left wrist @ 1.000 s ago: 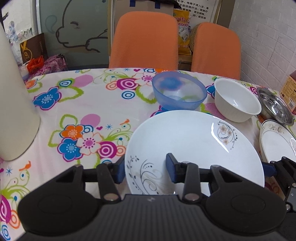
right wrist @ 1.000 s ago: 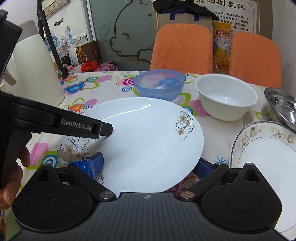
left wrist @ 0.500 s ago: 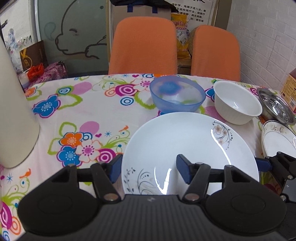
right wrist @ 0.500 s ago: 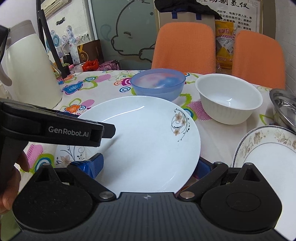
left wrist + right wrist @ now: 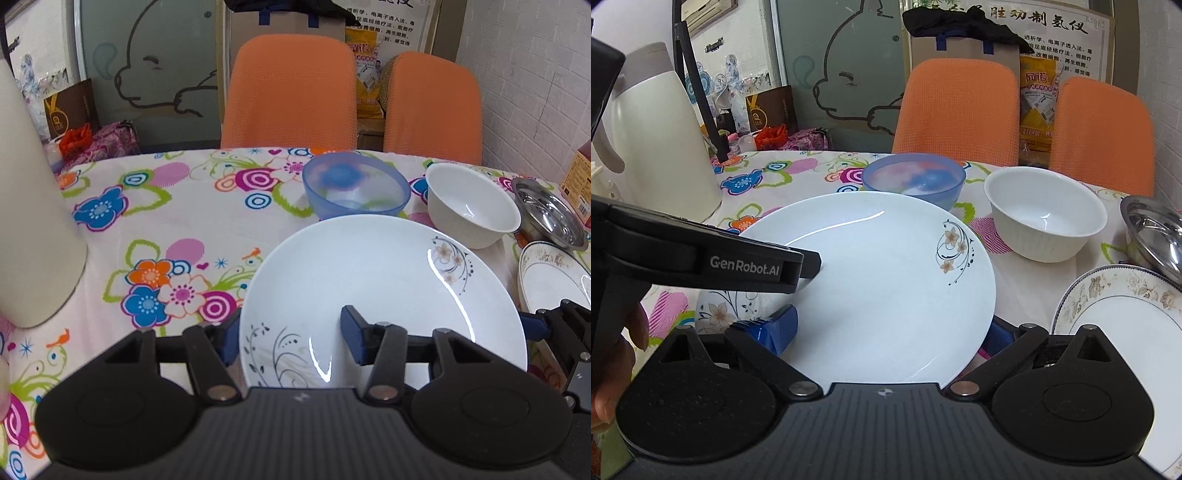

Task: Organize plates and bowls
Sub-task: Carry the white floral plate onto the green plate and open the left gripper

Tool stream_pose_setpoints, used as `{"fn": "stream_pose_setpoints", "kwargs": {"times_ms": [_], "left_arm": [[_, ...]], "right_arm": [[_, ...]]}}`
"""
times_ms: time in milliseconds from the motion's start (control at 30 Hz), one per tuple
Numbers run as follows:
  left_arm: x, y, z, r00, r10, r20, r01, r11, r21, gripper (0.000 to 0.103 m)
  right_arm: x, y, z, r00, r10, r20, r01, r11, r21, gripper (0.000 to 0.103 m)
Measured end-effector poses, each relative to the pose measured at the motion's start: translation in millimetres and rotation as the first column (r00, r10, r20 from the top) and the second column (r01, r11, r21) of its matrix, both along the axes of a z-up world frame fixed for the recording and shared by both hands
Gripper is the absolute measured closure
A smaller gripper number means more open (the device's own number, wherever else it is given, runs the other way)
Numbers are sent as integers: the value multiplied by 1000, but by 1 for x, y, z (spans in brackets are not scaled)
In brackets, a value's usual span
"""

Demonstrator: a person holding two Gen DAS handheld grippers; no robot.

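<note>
A large white plate (image 5: 369, 277) with small flower prints sits in front of both grippers on the flowered tablecloth (image 5: 166, 221). My left gripper (image 5: 291, 339) is open at the plate's left rim, with one finger outside the rim and the other over the plate. In the right wrist view that plate (image 5: 886, 266) fills the middle. My right gripper (image 5: 888, 332) is wide open, its left finger above the plate and its right finger hidden behind the right rim. Beyond the plate stand a blue bowl (image 5: 354, 188), a white bowl (image 5: 469, 206) and a steel bowl (image 5: 550, 214).
A gold-patterned plate (image 5: 1115, 325) lies to the right of the white plate. A tall cream jug (image 5: 661, 147) stands at the left. Two orange chairs (image 5: 291, 92) line the far table edge. A hand (image 5: 613, 369) holds the left gripper. An orange box (image 5: 580, 184) stands far right.
My left gripper's fingers have spread wider than a second ago. Both cameras have risen slightly, showing more of the chairs. The plate stays between the fingers.
</note>
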State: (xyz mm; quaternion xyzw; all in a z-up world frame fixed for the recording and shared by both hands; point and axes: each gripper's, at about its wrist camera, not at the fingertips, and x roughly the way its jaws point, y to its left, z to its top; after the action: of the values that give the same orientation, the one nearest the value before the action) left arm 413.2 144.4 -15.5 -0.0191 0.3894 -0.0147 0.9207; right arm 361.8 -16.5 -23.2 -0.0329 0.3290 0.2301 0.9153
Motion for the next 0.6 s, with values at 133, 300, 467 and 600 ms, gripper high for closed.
{"fn": "stream_pose_setpoints", "kwargs": {"times_ms": [133,300,467,600], "left_arm": [[-13,-2,13,1000,5,27,-5,1000,9,52],[-47,0,26,999,11,43,-10,1000,-12,52],[-97,-2,23,999,23,38,-22,1000,-18,52],[-134,-6,19,998,40,41,-40,999,1,52]], "right_arm": [[-14,-4,12,1000,-3,24,2,1000,29,14],[-49,-7,24,999,10,42,-12,999,44,14],[-92,-10,22,999,17,40,-19,999,42,14],[-123,-10,15,999,26,23,-27,999,47,14]]}}
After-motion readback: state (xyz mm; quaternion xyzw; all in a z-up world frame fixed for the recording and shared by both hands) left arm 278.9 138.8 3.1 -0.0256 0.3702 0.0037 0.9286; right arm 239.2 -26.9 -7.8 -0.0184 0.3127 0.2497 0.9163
